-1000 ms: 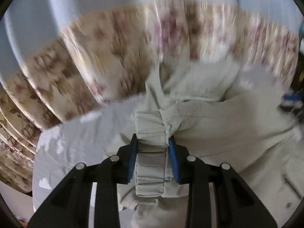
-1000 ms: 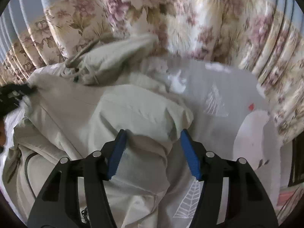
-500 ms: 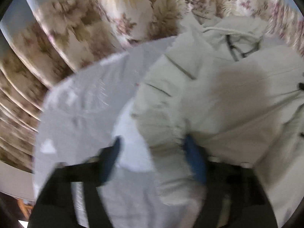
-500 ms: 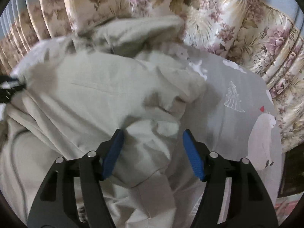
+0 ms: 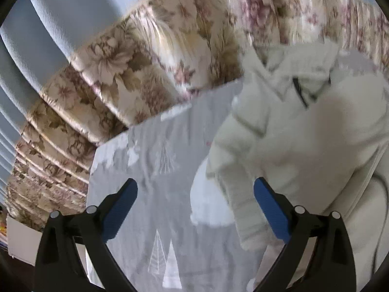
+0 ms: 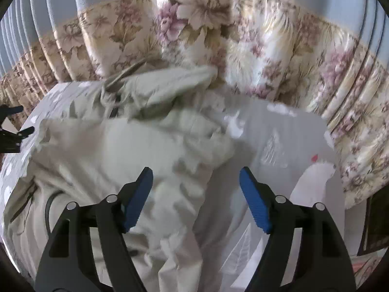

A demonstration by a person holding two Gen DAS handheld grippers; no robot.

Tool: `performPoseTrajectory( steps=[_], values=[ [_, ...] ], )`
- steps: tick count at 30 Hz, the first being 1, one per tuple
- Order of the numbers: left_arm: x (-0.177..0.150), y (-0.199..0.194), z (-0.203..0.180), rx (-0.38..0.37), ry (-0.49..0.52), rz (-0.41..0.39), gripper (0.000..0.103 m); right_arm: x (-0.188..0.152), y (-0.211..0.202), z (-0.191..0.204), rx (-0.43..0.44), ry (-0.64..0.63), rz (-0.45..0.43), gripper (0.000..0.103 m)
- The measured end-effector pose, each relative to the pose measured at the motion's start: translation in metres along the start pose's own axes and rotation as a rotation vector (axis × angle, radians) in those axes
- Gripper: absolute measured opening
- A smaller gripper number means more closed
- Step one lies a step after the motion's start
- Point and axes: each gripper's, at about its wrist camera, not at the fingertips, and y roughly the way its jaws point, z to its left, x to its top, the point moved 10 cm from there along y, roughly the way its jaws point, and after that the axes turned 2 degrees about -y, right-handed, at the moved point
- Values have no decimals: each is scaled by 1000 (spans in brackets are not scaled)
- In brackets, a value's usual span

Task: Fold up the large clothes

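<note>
With the left hand-held gripper (image 5: 195,209) opening wide off the ribbed cuff (image 5: 245,209) by its right pad, and the right hand-held gripper (image 6: 195,199) spread above the rumpled jacket (image 6: 116,153) on the bed (image 6: 287,131), smooth each sleeve flat before pinching again.

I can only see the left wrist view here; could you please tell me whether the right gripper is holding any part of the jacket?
Observer: No. The right gripper is open above the jacket, with rumpled cloth below its jaws but not pinched.
Operator: Thank you. Is there anything printed on the sheet on that side?
Observer: Yes, a white bear with a small red mark above it lies on the grey sheet, right of the jacket.
Operator: And can you see my left gripper from there?
Observer: Only its dark tips at the far left edge, beside the jacket's cuff; its jaws are opening.
</note>
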Motion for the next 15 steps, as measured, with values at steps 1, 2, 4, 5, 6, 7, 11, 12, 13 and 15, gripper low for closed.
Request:
performPoseTrajectory(
  steps=[1,2,4,5,6,7,11,12,13,15],
  values=[
    [11,1,1,-13,-6,-7,97,8,4,-2,-13,2,-6,77],
    [22,4,2,-18,-8,-13,97,14,7,-6,-29,7,-11,77],
    [49,13,1,-24,-8,-21,97,30,15,-13,-56,19,-29,77],
    [62,19,0,-25,-11,-24,97,39,20,-18,-63,29,-37,77],
    [75,26,-1,-28,-18,-27,97,46,24,-22,-68,40,-42,77],
    [91,36,-4,-43,-31,-24,97,55,29,-27,-72,54,-47,77],
    [146,71,-34,-146,-61,-12,97,91,48,-34,-72,77,-75,96],
    [153,77,-40,-147,-61,-13,97,99,52,-35,-77,79,-85,100],
    [166,86,-47,-138,-62,-16,97,108,59,-37,-83,83,-91,100],
    [187,104,-64,-141,-59,-9,97,117,72,-40,-86,113,-74,100]
  ],
)
